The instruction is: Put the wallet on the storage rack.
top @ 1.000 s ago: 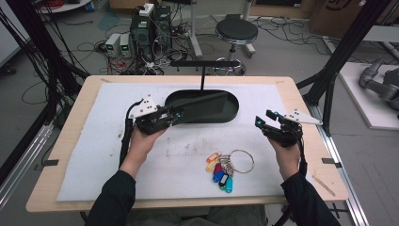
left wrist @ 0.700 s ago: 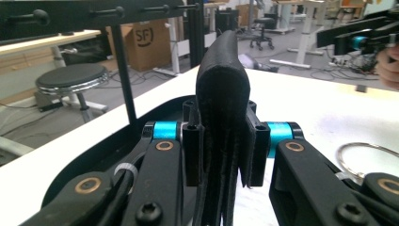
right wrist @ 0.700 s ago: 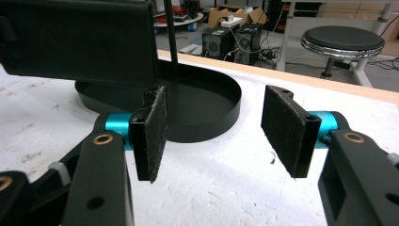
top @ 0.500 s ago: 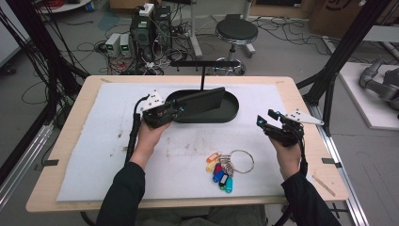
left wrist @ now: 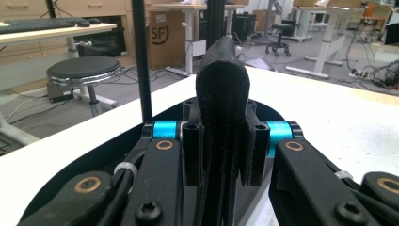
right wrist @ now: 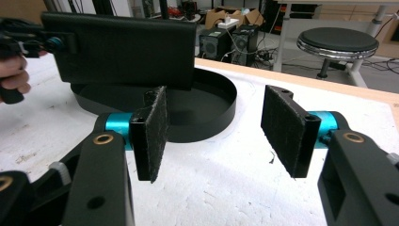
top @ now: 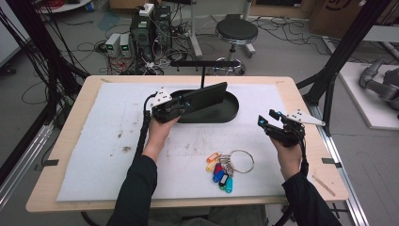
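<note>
My left gripper [top: 184,104] is shut on one end of a flat black case [top: 207,96], holding it on edge above the black oval tray [top: 231,116]. In the left gripper view the case [left wrist: 221,89] stands clamped between the jaws of the left gripper [left wrist: 221,146], over the tray's rim [left wrist: 89,157]. My right gripper [top: 266,121] hovers open right of the tray, nothing between its pads. From the right gripper view [right wrist: 226,127] the case [right wrist: 122,47] hangs over the tray [right wrist: 207,117]. A ring of coloured key tags [top: 225,170] lies on the white mat.
A black T-shaped stand [top: 203,70] rises just behind the tray; its post [left wrist: 140,56] is close on the left of the case. The white mat [top: 94,155] covers most of the wooden table. Stools, cables and frame posts surround the table.
My left gripper closed on the black case at the tray's left end and lifted it up and rightward over the tray. The right gripper stayed still and open.
</note>
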{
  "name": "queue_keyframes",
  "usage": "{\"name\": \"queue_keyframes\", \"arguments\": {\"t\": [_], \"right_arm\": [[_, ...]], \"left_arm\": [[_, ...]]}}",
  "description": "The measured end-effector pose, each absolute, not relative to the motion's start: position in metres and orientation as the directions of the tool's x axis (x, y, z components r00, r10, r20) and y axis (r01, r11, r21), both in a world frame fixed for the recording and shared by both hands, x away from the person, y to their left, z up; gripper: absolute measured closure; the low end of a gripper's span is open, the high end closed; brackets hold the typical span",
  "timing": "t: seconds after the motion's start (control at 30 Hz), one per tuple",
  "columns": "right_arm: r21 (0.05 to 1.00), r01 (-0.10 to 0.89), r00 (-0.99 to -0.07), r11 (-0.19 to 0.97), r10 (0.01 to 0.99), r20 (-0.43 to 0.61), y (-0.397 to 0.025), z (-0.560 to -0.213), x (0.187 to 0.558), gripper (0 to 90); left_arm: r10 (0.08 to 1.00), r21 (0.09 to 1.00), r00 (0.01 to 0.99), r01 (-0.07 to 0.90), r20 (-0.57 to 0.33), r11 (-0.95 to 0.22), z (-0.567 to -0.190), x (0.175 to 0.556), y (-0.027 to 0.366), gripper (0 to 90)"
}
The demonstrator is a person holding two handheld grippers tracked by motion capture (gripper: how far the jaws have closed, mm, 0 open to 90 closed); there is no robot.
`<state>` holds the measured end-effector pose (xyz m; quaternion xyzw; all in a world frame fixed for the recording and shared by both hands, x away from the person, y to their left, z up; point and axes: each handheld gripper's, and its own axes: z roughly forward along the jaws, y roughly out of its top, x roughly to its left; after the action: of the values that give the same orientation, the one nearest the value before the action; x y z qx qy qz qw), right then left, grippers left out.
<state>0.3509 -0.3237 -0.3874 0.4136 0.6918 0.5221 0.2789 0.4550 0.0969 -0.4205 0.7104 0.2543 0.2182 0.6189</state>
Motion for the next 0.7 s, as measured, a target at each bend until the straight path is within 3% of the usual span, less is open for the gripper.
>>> {"name": "queue_keyframes", "arguments": {"t": [0.7], "right_arm": [[0.953,0.281,-0.505,0.118,0.862,0.042,-0.324,-0.388,0.351,42.7]], "left_arm": [[0.657,0.987,0.753,0.133,-0.041,-0.091,-0.441,0.474,0.088,74.2]]}}
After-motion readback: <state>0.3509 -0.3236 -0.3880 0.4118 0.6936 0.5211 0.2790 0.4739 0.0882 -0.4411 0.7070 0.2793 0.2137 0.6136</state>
